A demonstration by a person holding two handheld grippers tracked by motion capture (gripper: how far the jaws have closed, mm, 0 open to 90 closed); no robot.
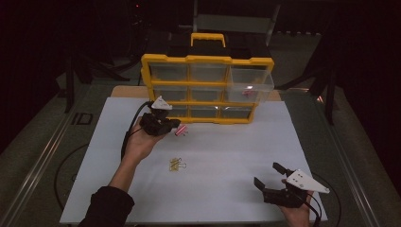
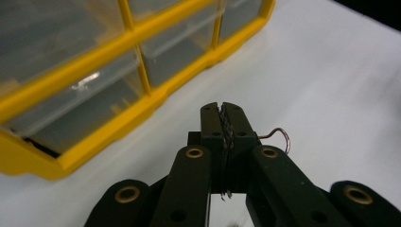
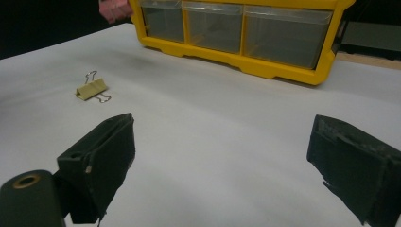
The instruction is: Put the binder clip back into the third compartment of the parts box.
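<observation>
My left gripper (image 1: 174, 127) hovers just in front of the yellow drawer organizer (image 1: 208, 60), near its bottom row. Its jaws are shut on a pink binder clip (image 1: 181, 131). In the left gripper view the jaws (image 2: 222, 111) meet on the clip's wire handles, and one wire loop (image 2: 283, 137) sticks out to the right. A yellow binder clip (image 1: 176, 164) lies on the white mat in the middle, also in the right gripper view (image 3: 92, 89). My right gripper (image 1: 267, 174) rests low at the front right, open with nothing between its jaws (image 3: 222, 161).
The organizer has clear drawers; its upper right drawer (image 1: 250, 79) is pulled out, with something pink inside. The white mat (image 1: 227, 156) covers the table. Dark floor and chair legs surround it.
</observation>
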